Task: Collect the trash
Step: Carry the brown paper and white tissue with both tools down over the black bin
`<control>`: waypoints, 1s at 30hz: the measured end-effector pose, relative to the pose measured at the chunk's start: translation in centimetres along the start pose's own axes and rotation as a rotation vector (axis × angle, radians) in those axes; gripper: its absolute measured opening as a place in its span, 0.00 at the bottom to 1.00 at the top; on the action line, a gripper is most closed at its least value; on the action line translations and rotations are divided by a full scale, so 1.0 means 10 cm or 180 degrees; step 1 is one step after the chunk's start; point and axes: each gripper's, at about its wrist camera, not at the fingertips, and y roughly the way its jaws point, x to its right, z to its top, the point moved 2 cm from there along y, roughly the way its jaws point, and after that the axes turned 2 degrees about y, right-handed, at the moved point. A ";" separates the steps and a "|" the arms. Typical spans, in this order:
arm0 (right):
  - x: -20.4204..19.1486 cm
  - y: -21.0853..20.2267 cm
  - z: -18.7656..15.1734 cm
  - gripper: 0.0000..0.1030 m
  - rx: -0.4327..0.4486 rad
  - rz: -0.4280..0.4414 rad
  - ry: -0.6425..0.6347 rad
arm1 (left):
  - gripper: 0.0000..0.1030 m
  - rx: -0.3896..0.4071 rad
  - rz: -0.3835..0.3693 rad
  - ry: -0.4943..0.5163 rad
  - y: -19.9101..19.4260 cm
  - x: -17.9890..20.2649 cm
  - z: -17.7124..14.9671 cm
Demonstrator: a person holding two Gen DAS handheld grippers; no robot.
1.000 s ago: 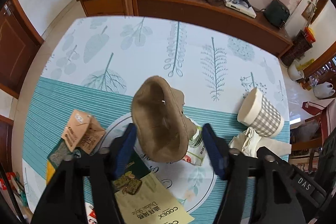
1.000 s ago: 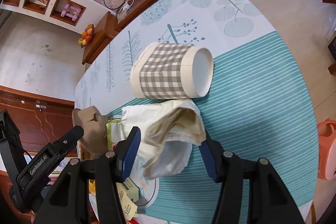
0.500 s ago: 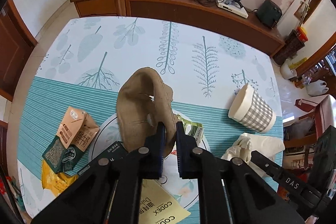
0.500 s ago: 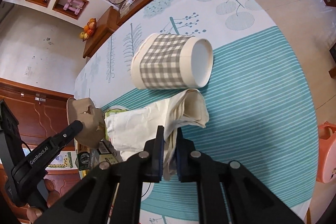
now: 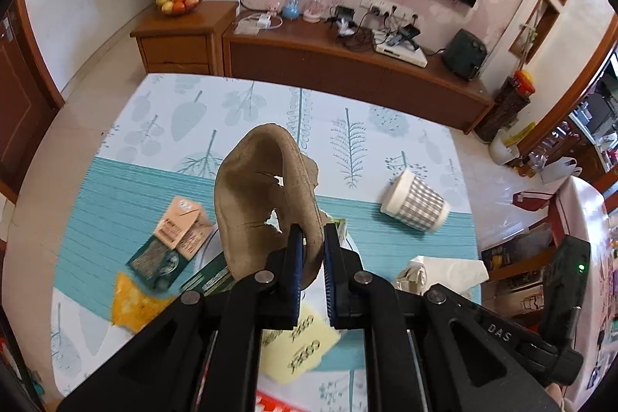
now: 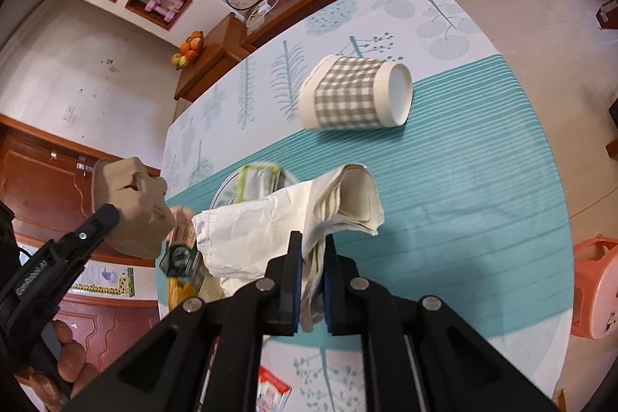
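left gripper (image 5: 311, 269) clamped tight on the lower edge of a torn brown moulded-pulp cardboard piece (image 5: 262, 195), jaws nearly touching with only the thin wall between the blue pads; pinched at the rim probably because the curved shell is too wide to span. piece raised off the table, standing up ahead of the fingers, ragged holes visible in its side. right gripper (image 6: 312, 271) likewise pressed shut on a bunched fold of crumpled cream paper bag (image 6: 286, 222), the rest of the bag hanging out ahead of and left of the jaws, clear of the cloth; grabbed at the gathered part so the loose sheet comes along in 1 pull.

just below and beyond: pale yellow printed paper sheet (image 5: 305, 342), orange-yellow snack wrapper (image 5: 133, 304), dark green flat packet (image 5: 208, 277), tan and green drink carton (image 5: 175, 238) lying flat, green-edged white sachet (image 6: 257, 180) partly under the bag. all resting on the teal striped and leaf-print tablecloth (image 5: 116, 203).

farther out: grey checked paper cup (image 6: 355, 97) tipped on its side, open mouth facing right in the right wrist view, well apart from both grippers.

judged: 2 pieces picked, about 6 left on the table. no bin in view, so drop point cannot be told.
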 end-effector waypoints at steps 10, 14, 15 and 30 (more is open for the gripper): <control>-0.39 -0.56 -0.51 0.08 0.0192 0.0054 -0.0207 | 0.08 0.0297 -0.0014 0.0116 -1.06 -0.28 -0.47; -0.62 -0.79 -0.78 0.08 0.0297 0.0094 -0.0303 | 0.08 0.0416 -0.0082 0.0164 -1.51 -0.42 -0.73; -0.69 -0.85 -0.86 0.08 0.0320 0.0107 -0.0342 | 0.08 0.0442 -0.0109 0.0185 -1.64 -0.48 -0.81; -1.61 -1.52 -2.53 0.08 0.0929 0.0013 -0.0650 | 0.08 0.0661 -0.0413 0.0580 -2.79 -1.25 -1.88</control>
